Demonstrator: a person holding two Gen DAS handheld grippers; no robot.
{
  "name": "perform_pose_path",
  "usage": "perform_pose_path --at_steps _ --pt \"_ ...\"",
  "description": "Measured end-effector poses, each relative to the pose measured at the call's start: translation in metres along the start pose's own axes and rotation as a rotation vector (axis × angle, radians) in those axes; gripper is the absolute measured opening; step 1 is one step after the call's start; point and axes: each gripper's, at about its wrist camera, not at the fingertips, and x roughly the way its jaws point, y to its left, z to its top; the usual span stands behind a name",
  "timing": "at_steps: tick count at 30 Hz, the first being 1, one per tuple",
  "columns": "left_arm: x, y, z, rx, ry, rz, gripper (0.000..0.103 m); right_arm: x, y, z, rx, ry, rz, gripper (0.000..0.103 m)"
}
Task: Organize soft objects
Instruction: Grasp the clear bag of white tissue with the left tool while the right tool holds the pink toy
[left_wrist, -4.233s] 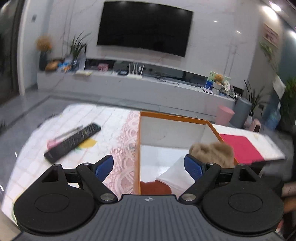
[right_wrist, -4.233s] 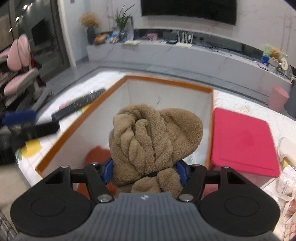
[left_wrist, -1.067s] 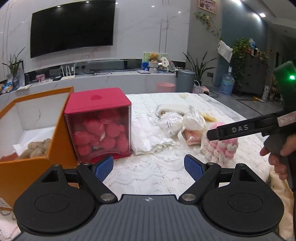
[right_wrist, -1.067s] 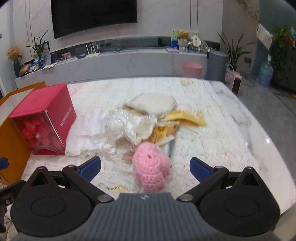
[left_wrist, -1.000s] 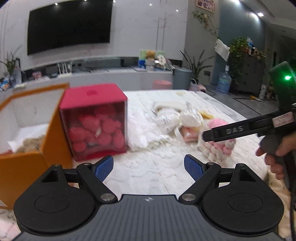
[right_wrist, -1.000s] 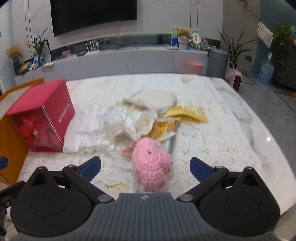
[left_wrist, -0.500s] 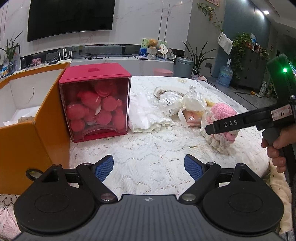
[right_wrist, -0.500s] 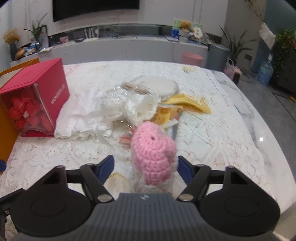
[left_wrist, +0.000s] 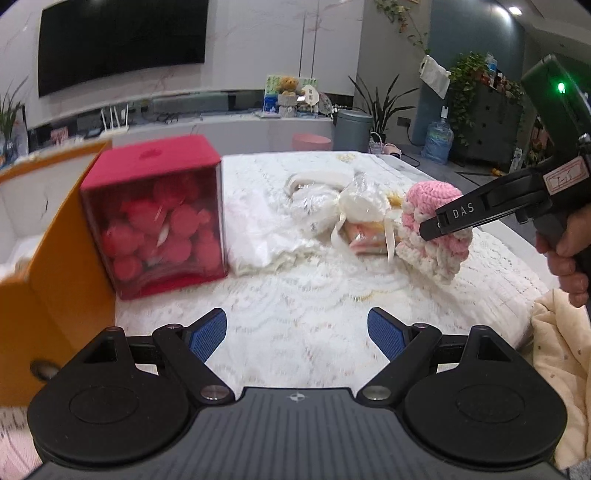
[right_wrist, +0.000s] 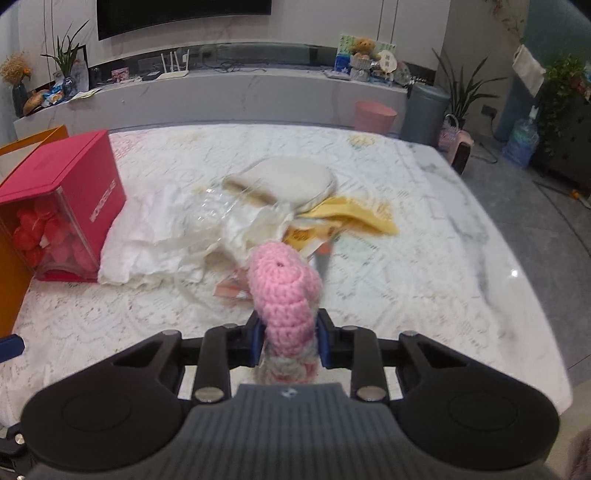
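Observation:
A pink and white crochet hat (right_wrist: 282, 291) sits between the blue pads of my right gripper (right_wrist: 287, 341), whose jaws are closing and press on both its sides. The left wrist view shows the same pink crochet hat (left_wrist: 430, 229) gripped by the black right gripper (left_wrist: 448, 221), held by a person's hand (left_wrist: 569, 258). My left gripper (left_wrist: 297, 336) hangs open over the lace cloth with nothing between its pads. An orange box (left_wrist: 48, 266) stands at the left edge.
A red box of red balls (left_wrist: 155, 214) stands beside the orange box. White cloth (right_wrist: 155, 236), crinkly plastic packets (right_wrist: 229, 221), a round cream pad (right_wrist: 284, 181) and a yellow cloth (right_wrist: 354, 218) lie in a heap behind the hat. The table edge falls off at the right.
The right gripper's jaws have closed from wide open onto the pink hat. The left view has swung from the orange box towards the red box and the heap.

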Motion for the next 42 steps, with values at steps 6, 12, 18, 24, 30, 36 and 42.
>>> perform_pose_path --at_steps 6,12,18,24,30,36,42 --pt "0.025 -0.017 0.021 -0.021 0.003 -0.026 0.101 -0.01 -0.006 0.009 0.011 -0.028 -0.009 0.028" --pt "0.053 -0.05 0.047 -0.118 -0.012 0.035 0.101 -0.02 -0.024 0.021 0.082 -0.064 0.012 0.028" --pt "0.087 -0.074 0.068 -0.242 0.025 0.088 0.101 -0.029 -0.04 0.03 0.072 -0.101 -0.034 0.027" --pt "0.123 -0.096 0.083 -0.31 0.056 0.179 0.101 -0.029 -0.054 0.029 0.097 -0.107 -0.057 0.027" --pt "0.156 -0.099 0.091 -0.357 0.088 0.259 0.101 -0.028 -0.076 0.031 0.162 -0.122 -0.087 0.027" --pt "0.18 -0.093 0.088 -0.367 0.151 0.296 0.101 -0.012 -0.087 0.025 0.176 -0.095 -0.126 0.027" --pt "0.169 -0.076 0.083 -0.435 0.098 0.245 0.055 0.005 -0.081 0.021 0.176 -0.067 -0.098 0.027"
